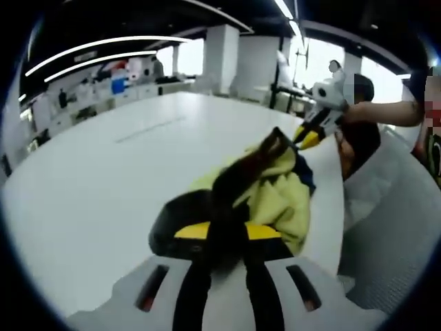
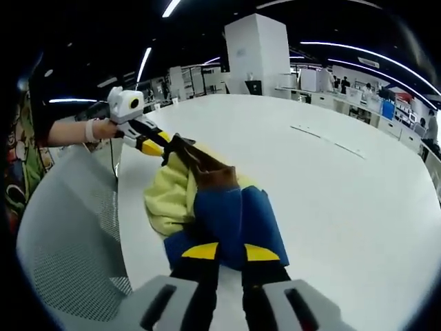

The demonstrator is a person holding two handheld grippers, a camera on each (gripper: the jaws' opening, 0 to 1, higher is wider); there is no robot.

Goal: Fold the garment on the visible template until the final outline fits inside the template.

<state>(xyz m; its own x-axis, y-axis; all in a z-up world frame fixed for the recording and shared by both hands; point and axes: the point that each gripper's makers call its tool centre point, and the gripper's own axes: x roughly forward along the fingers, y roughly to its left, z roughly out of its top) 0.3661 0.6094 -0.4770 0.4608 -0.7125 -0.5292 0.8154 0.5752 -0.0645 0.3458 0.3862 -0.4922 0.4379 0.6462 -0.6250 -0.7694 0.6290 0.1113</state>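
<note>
Cloth is pinched by both claws at once. In the left gripper view, the left gripper (image 1: 224, 238) is seen at the near bottom, with its yellow-tipped jaws pressed together on a dark fold of the garment (image 1: 272, 189). The garment is made of pale yellow, brown and blue cloth, and it is bunched up and lifted between the two claws. It is held over the edge of the white worktop (image 1: 103, 186), on the side nearest the person. Farther along the cloth, the right gripper (image 1: 306, 138) is seen with its yellow tips closed on the brown end of the garment. A hand (image 1: 353, 112) is wrapped around that gripper's white body.

In the right gripper view, the right gripper (image 2: 227, 254) is seen at the near bottom, and its jaws are squeezed shut on the blue part of the garment (image 2: 207, 200). The yellow part is spread on the worktop (image 2: 331, 193) close to the edge, and the brown part is pulled up toward the far claw. There the left gripper (image 2: 160, 146) is seen clamped on the brown end, held by a hand (image 2: 103, 129). A grey mesh chair (image 2: 69, 234) is seen just beside the worktop edge. Thin lines (image 2: 327, 141) are marked farther out on the worktop, well apart from the garment. Desks and a white pillar (image 2: 256, 52) are seen far behind.
</note>
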